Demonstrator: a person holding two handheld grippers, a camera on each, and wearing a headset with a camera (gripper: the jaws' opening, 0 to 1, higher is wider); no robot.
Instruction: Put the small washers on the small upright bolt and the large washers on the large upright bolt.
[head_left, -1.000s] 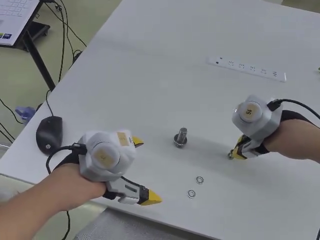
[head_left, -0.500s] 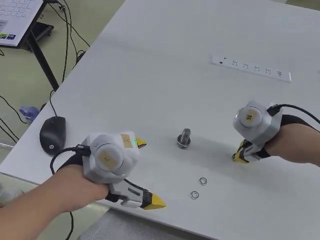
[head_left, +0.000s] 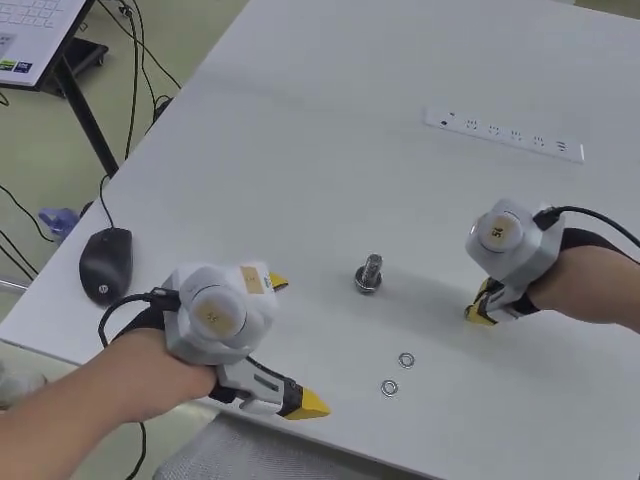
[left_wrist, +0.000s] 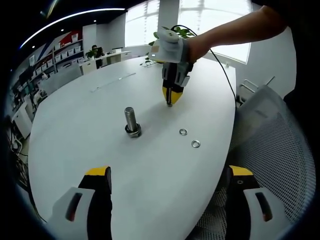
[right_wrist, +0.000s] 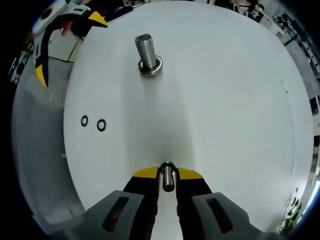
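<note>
White, smooth tabletop (head_left: 330, 120) spreads wide, with a white power strip (head_left: 503, 135) far across it and a black computer mouse (head_left: 105, 264) near its left edge. The large threaded steel bolt (head_left: 369, 273) stands upright mid-table with a metal ring round its foot. Two small silver washers (head_left: 406, 360) lie flat just beside each other, nearer the person and apart from that bolt. The left gripper (head_left: 293, 343) hangs at the near edge, its yellow-tipped jaws wide apart and holding nothing. The right gripper (head_left: 480, 310) points down at the surface, to the right of the large bolt. Its own view reveals what the head view hides: the jaws are clamped on a small silver bolt (right_wrist: 167, 177). The left gripper view adds the room, with bright windows (left_wrist: 200, 15) beyond the table and a grey mesh chair (left_wrist: 270, 150) at the table's edge.
</note>
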